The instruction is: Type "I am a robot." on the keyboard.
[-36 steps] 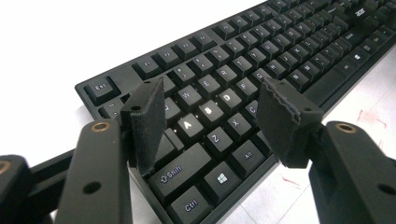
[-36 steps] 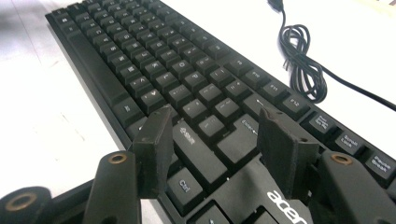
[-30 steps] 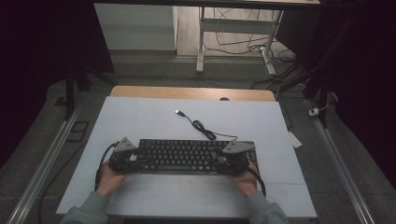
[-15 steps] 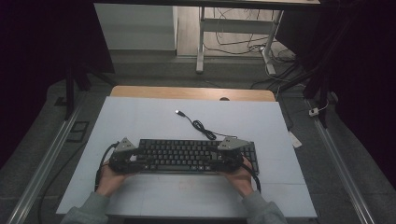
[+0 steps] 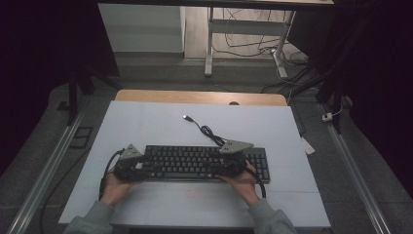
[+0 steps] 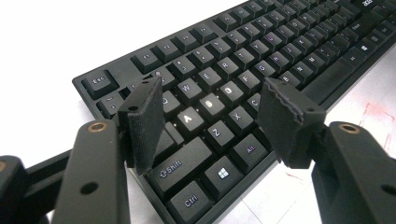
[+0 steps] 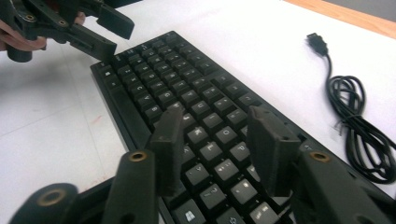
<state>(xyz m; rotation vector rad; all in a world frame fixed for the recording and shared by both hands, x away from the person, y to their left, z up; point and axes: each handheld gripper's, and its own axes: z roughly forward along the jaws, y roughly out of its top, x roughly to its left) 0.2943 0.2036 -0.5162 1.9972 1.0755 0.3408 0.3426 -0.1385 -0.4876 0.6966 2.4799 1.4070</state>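
One black keyboard point(image 5: 204, 163) lies flat on the pale surface point(image 5: 146, 122), and two hand-held grippers work at it, one in each of the person's hands. The left hand-held gripper point(image 5: 130, 167) sits at the keyboard's left end; in its own view its two padded jaws stand wide apart above the keys, one over the Q and Caps Lock column, the other over the C and Alt area, with the lettered keys A, S and D showing between them. The pads point(image 6: 142, 122) press on nothing. The right hand-held gripper point(image 5: 234, 158) sits over the right-hand half of the keyboard, ahead of the person's right hand point(image 5: 242, 181); its jaws have just been closing, stand at a middling gap, and hover over the keys with nothing clamped between them.

The keyboard is a full-size board with dark keycaps, pale legends, a function row at the top and a number block beyond the right hand-held gripper. One loose black cable point(image 5: 207, 130) lies coiled on the surface just past that gripper, its plug end pointing away from the person.
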